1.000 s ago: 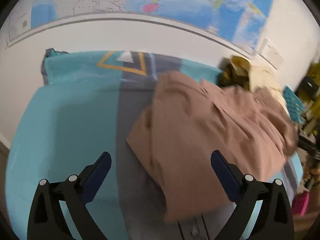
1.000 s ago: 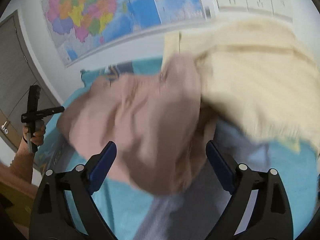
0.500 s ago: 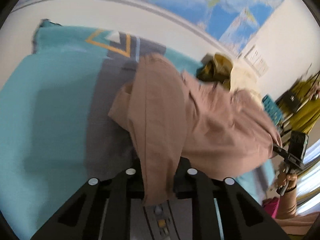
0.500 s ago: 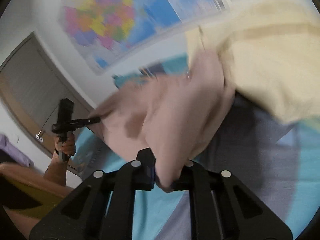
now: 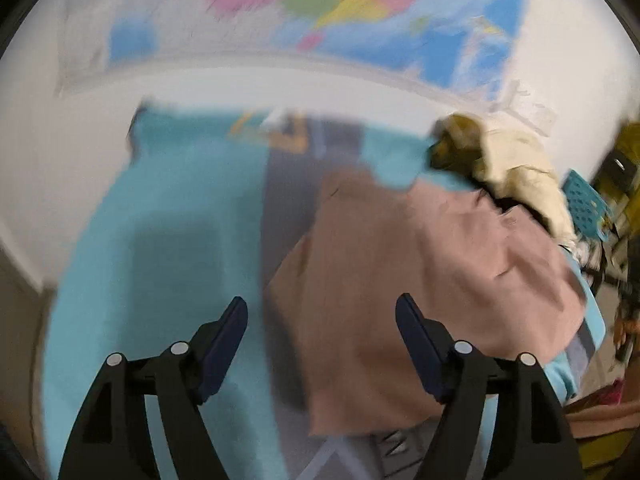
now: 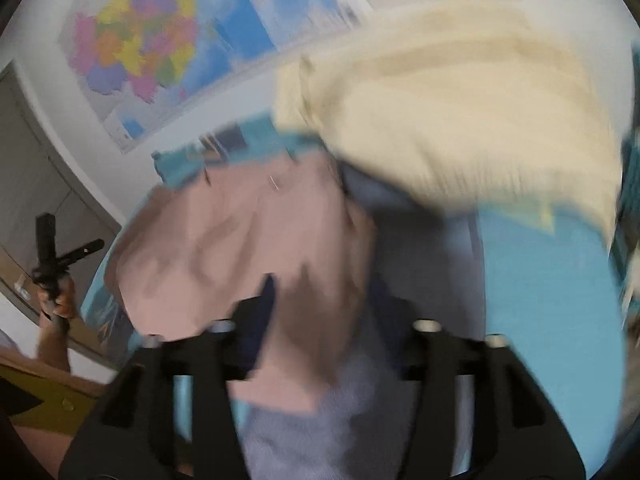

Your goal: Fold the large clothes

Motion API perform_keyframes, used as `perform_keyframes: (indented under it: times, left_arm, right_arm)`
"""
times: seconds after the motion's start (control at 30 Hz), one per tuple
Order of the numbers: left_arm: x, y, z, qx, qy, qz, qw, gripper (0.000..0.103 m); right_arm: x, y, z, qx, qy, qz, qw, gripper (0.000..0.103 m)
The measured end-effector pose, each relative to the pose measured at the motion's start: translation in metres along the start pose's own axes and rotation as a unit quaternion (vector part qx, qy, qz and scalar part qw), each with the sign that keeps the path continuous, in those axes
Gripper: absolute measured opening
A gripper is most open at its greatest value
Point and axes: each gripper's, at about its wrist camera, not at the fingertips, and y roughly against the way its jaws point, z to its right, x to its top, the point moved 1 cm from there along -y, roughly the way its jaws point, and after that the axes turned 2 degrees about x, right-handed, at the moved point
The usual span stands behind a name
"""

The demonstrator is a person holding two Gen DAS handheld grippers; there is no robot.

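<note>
1. The left wrist camera looks down along its fingers [image 5: 230, 332] from close above the bed [image 5: 160, 240], facing the wall map [image 5: 320, 12].
2. The right wrist camera does likewise, nearer the garment [image 6: 240, 240].
3. Both share bed, garment and map.

Wall map [image 5: 360, 20] smeared by blur; cream garment's [image 6: 460, 120] right side cut off.

Blurred pink garment [image 6: 240, 248] on blue bedspread [image 6: 540, 288], cream clothing [image 6: 460, 112] behind
</note>
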Motion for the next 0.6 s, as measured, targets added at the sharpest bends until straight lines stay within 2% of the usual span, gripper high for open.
perform_keyframes:
  times: [0.07,0.17,0.27,0.33,0.37,0.4,0.43,0.5,0.53,0.6]
  left_arm:
    - [0.013,-0.003,0.018,-0.016,-0.028,0.005,0.9995,0.079]
    - [0.023,-0.032,0.046,-0.049,-0.061,-0.025,0.9967,0.080]
    - [0.021,-0.075,0.065,-0.056,-0.083,-0.091,0.9908,0.079]
    - [0.014,-0.097,0.072,-0.059,-0.082,-0.124,0.9871,0.079]
    - [0.011,-0.108,0.075,-0.050,-0.085,-0.137,0.9857,0.073]
    - [0.010,-0.114,0.076,-0.042,-0.090,-0.141,0.9851,0.068]
    - [0.009,-0.117,0.077,-0.037,-0.091,-0.138,0.9855,0.057]
    - [0.010,-0.120,0.075,-0.026,-0.088,-0.132,0.9871,0.030]
    - [0.011,-0.122,0.075,-0.027,-0.085,-0.132,0.9873,0.009]
    - [0.020,-0.121,0.071,-0.037,-0.062,-0.125,0.9896,0.003]
  right_arm:
    - [0.010,-0.007,-0.024,0.026,0.031,0.004,0.999,0.064]
    - [0.023,-0.052,-0.064,0.053,0.075,-0.037,0.995,0.069]
    - [0.025,-0.105,-0.084,0.057,0.089,-0.089,0.990,0.074]
    - [0.021,-0.138,-0.088,0.045,0.088,-0.118,0.988,0.074]
    - [0.020,-0.149,-0.090,0.037,0.089,-0.127,0.987,0.070]
    - [0.018,-0.159,-0.090,0.027,0.088,-0.132,0.987,0.054]
    - [0.018,-0.164,-0.089,0.027,0.089,-0.134,0.987,0.044]
    - [0.017,-0.162,-0.085,0.036,0.087,-0.124,0.988,0.011]
    - [0.019,-0.158,-0.087,0.040,0.091,-0.115,0.988,0.005]
    - [0.027,-0.146,-0.094,0.036,0.104,-0.085,0.990,0.003]
